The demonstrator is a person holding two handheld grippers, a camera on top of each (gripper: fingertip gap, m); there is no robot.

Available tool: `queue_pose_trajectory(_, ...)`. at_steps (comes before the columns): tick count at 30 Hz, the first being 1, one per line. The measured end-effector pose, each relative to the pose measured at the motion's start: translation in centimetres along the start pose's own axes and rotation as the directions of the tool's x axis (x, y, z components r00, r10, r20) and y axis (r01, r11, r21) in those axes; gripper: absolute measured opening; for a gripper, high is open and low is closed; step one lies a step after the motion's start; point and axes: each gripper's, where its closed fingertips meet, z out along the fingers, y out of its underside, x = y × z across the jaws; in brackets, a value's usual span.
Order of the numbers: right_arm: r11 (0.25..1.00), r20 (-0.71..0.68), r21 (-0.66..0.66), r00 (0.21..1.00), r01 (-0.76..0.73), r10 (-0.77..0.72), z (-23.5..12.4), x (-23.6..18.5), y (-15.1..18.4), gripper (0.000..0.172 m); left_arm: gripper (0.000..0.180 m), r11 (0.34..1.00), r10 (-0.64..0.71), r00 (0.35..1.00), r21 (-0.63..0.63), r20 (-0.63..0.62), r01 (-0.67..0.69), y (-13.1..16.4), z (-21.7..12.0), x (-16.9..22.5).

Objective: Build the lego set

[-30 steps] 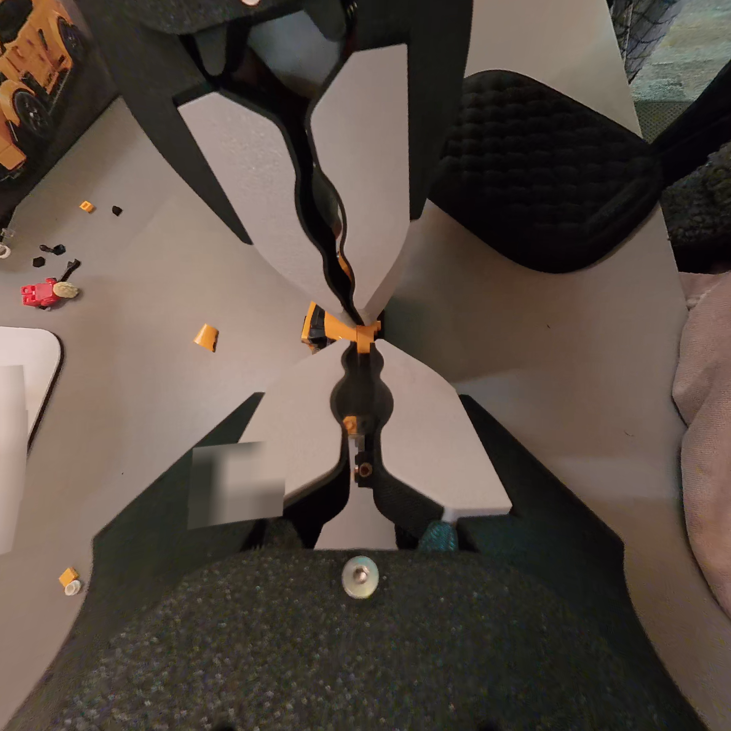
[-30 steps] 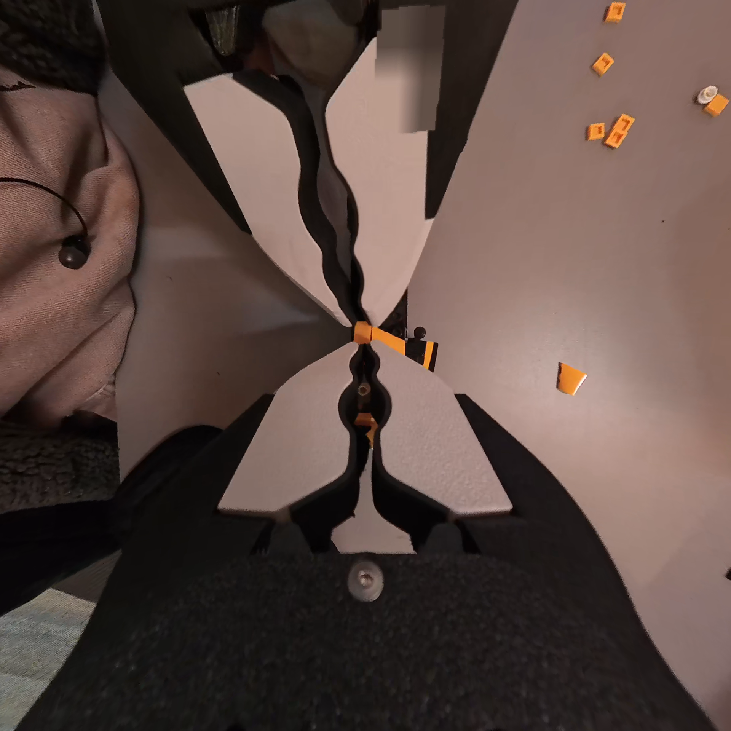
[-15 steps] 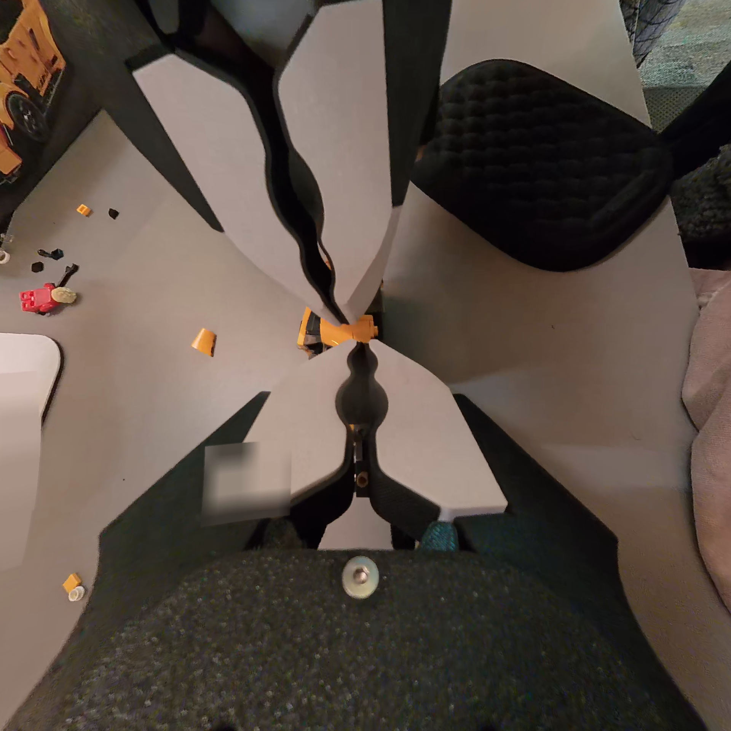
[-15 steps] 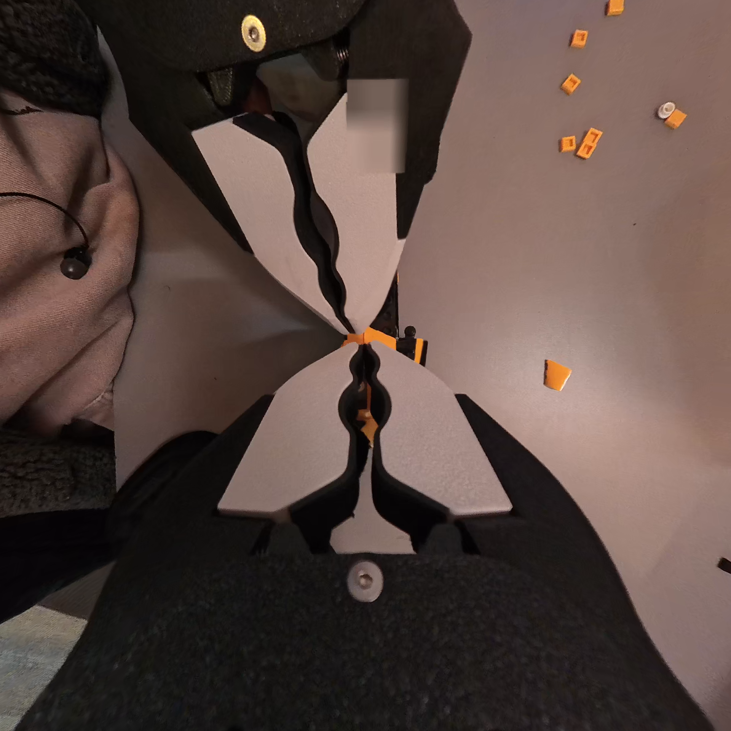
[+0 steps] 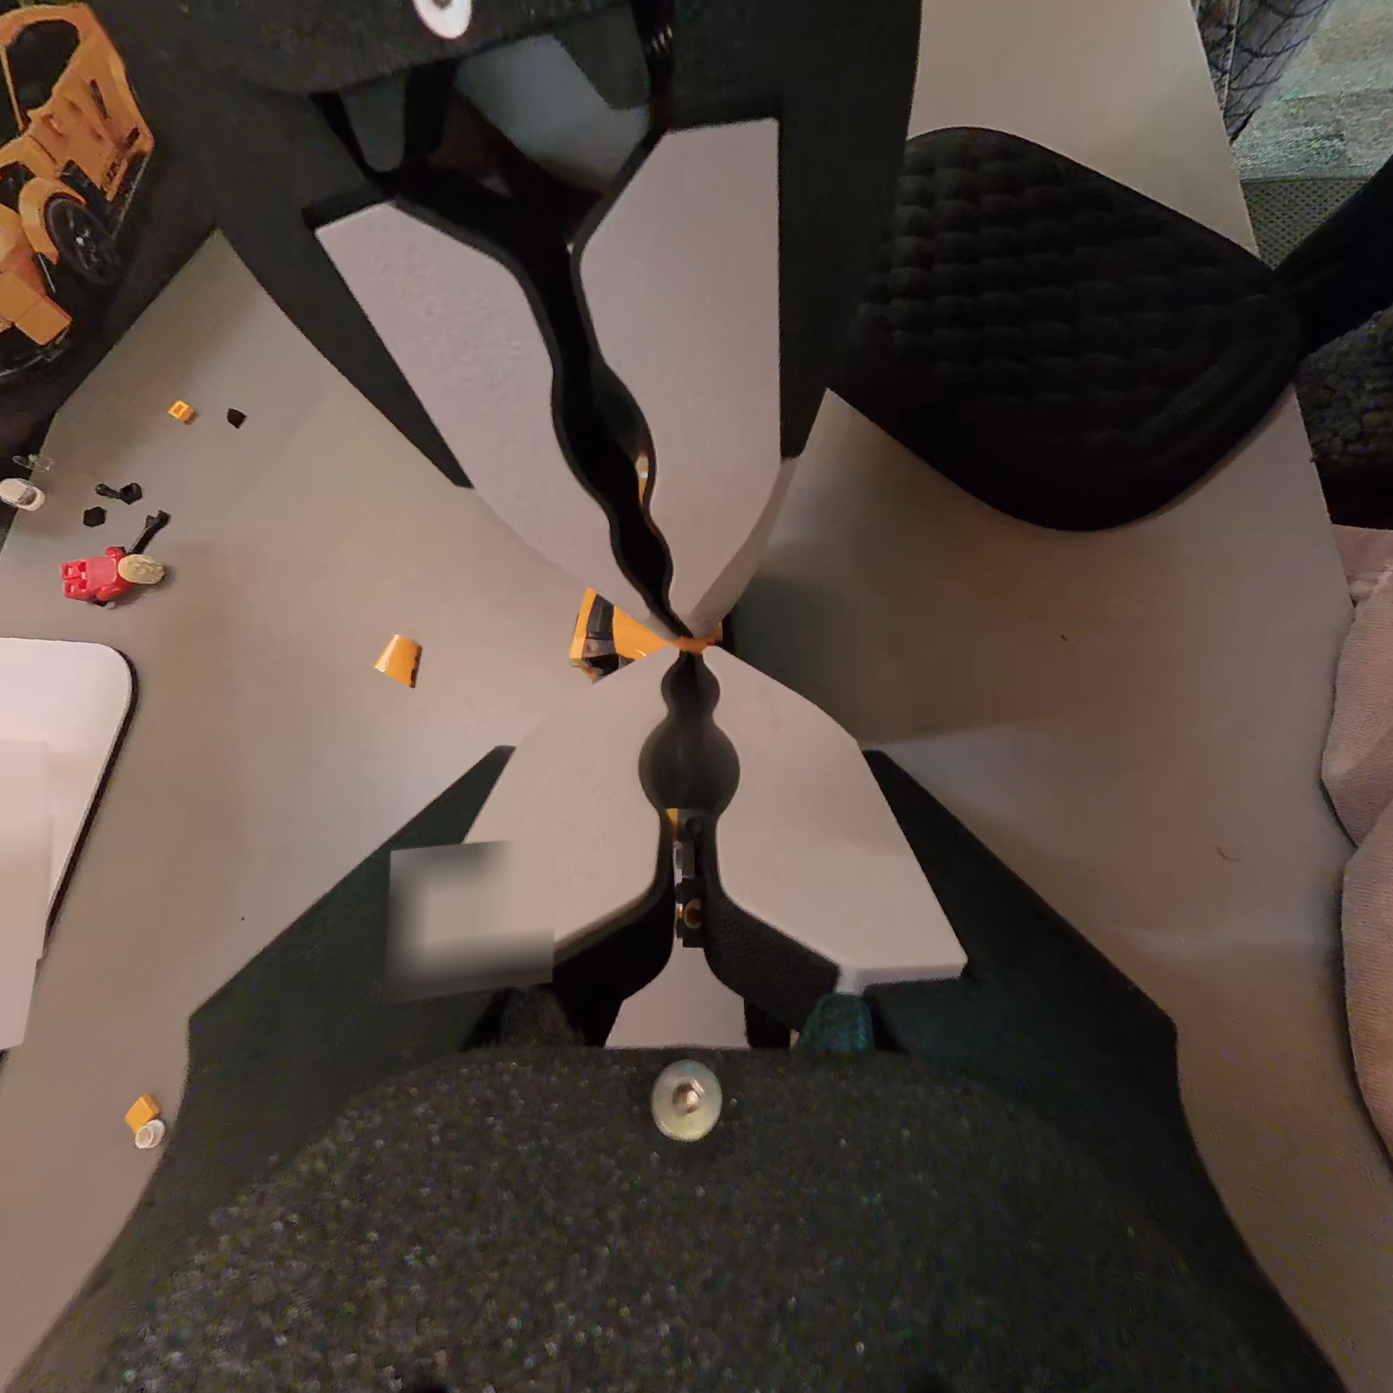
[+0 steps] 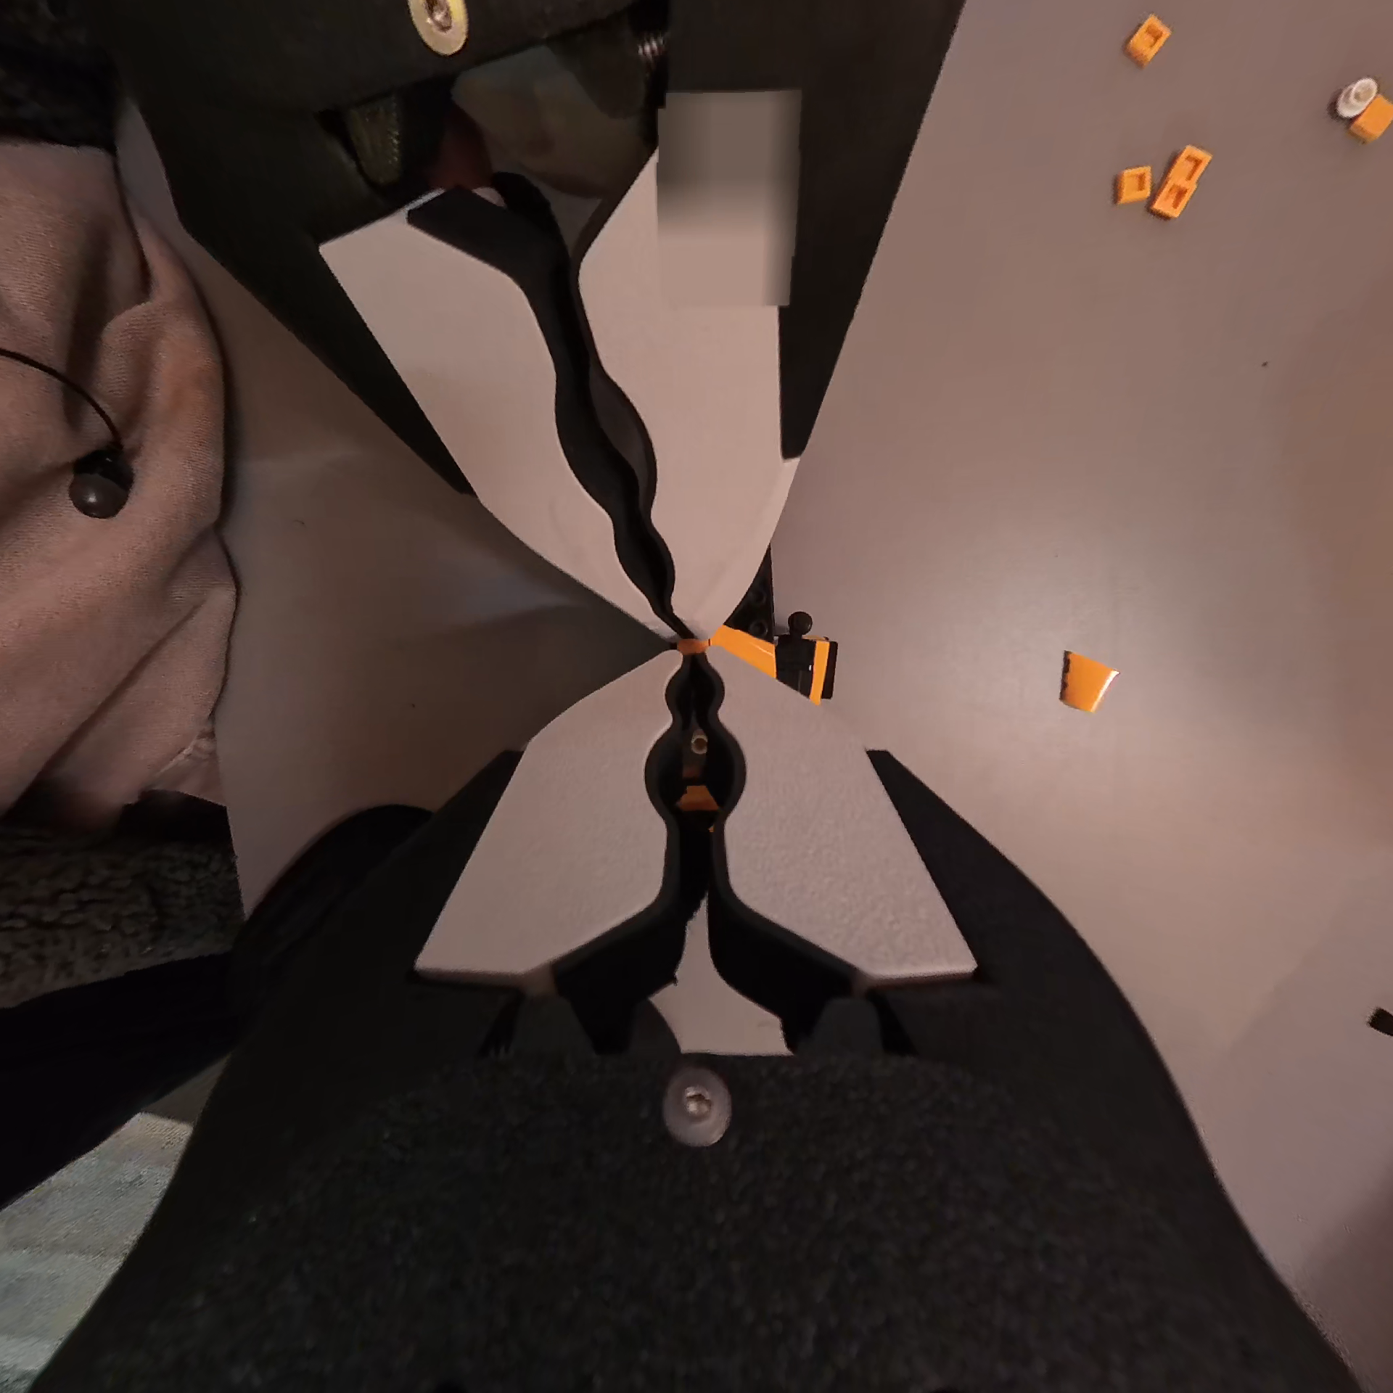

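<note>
**Both grippers pinched on one small orange-and-black brick assembly**

Far left in the left wrist view, an orange toy car [image 5: 53,188] stands at the top corner of the grey table [image 5: 1055,754]. Below it lie small black bits and a red minifigure [image 5: 109,577], and a white board [image 5: 53,754] reaches in from the left edge. A loose orange slope piece [image 5: 398,661] lies nearer the centre, apart from everything else. At the centre the left gripper [image 5: 687,654] is closed, its tips meeting on the orange end of the brick assembly [image 5: 610,641], whose orange and black body sticks out to the left of the fingers. From above, the right gripper [image 5: 682,629] comes in tip to tip and is also closed on that same orange end. A black quilted case [image 5: 1055,324] sits on the table to the right.

In the right wrist view, pinkish cloth [image 6: 98,452] fills the left, the two closed grippers meet at centre, and several small orange plates [image 6: 1164,181] lie scattered at upper right
</note>
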Motion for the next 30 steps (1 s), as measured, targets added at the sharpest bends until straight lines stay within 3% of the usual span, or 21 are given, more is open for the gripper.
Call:
queue_pose_trajectory(15, 0.995, 0.035, -0.038, 0.995, -0.093, 0.094, 0.9, 0.1, 0.2, 0.001, 0.000, 0.999, 0.048, 0.998, -0.009, 0.038, -0.048, 0.4, 0.2, 0.3)
queue_pose_trajectory(17, 0.995, 0.004, -0.005, 0.995, -0.104, 0.104, 0.6, 0.6, 0.1, 0.000, 0.000, 0.999, 0.043, 0.997, 0.024, 0.060, -0.045, -0.1, -0.4, 0.2)
queue_pose_trajectory(25, 0.922, -0.013, 0.355, 0.985, -0.154, 0.170, -4.9, 2.3, -1.8, 0.000, 0.000, 0.999, -0.011, 0.998, 0.048, 0.058, 0.008, 0.0, -1.3, -0.5)
queue_pose_trajectory(28, 0.924, -0.071, 0.363, 0.986, -0.116, 0.152, -4.7, 2.4, -0.1, 0.000, 0.002, 0.998, -0.011, 0.999, 0.058, 0.047, 0.008, -0.2, -1.2, -0.2)
queue_pose_trajectory(30, 0.930, -0.097, 0.356, 0.986, -0.091, 0.134, -4.2, 2.1, 1.3, 0.014, 0.004, 0.998, -0.008, 0.999, 0.057, 0.040, 0.006, -0.3, -1.1, 0.0)
